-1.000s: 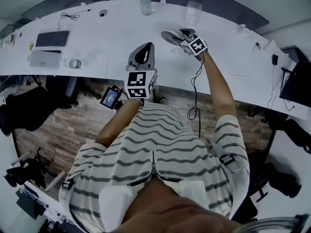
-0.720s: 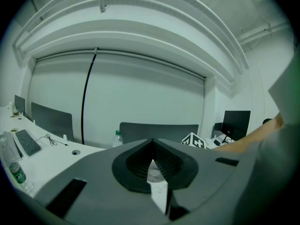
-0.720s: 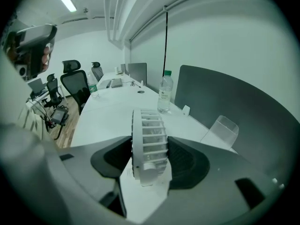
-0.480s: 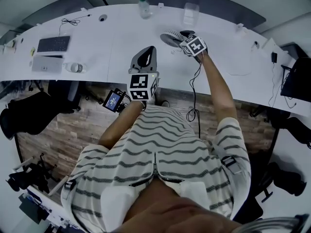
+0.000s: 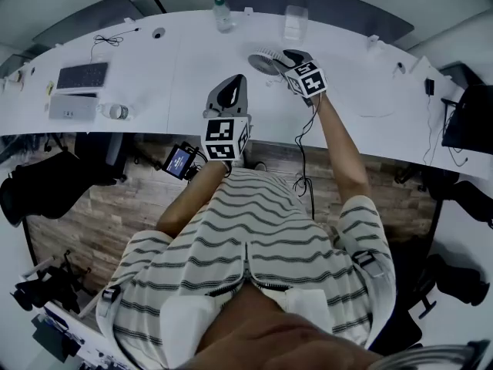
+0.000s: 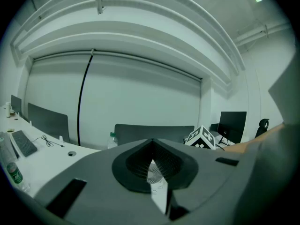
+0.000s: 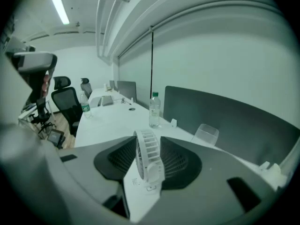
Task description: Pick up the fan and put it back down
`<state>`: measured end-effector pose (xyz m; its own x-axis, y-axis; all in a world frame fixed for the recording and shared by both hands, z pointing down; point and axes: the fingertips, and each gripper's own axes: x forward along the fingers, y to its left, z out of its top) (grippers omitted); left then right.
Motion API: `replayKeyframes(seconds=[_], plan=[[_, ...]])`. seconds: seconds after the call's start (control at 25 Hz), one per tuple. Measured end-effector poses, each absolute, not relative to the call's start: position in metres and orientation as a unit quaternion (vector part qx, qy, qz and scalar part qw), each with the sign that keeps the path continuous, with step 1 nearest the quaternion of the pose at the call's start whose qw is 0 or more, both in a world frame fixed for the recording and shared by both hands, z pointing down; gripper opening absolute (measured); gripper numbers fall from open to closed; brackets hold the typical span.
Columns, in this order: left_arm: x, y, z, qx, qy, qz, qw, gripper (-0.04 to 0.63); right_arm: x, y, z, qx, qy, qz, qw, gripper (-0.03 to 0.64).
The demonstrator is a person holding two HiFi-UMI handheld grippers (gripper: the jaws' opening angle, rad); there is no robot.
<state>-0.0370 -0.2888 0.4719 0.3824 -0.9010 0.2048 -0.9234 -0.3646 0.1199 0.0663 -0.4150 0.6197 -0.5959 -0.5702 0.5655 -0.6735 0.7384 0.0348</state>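
On the white desk [image 5: 192,60], the small white fan [image 7: 149,165] stands upright between the right gripper's [image 5: 287,55] jaws, which are spread around its head, one pad close on each side. The left gripper [image 5: 230,83] hovers near the desk edge, its jaws parted by a narrow slit and holding nothing.
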Motion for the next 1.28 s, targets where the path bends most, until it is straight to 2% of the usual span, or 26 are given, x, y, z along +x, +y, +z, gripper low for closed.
replayKeyframes(seconds=[0.08,0.24,0.4,0.8,1.28], plan=[[-0.033,-0.288,0.472,0.827,-0.55,0.053,0.107,0.008,0.069,-0.413,0.606,0.371,-0.889,0.109,0.246,0.119],[-0.026,-0.286,0.47,0.831,-0.544,0.052,0.104,0.008,0.077,-0.409,0.586,0.413,-0.879,0.13,0.2,0.044],[-0.021,-0.284,0.468,0.834,-0.539,0.052,0.103,0.008,0.086,-0.401,0.569,0.453,-0.863,0.147,0.166,0.012],[-0.011,-0.284,0.465,0.841,-0.529,0.05,0.099,0.008,0.08,-0.369,0.513,0.503,-0.846,0.155,0.083,0.011],[-0.008,-0.286,0.46,0.844,-0.527,0.045,0.095,0.008,0.073,-0.336,0.474,0.538,-0.832,0.129,0.048,0.011]])
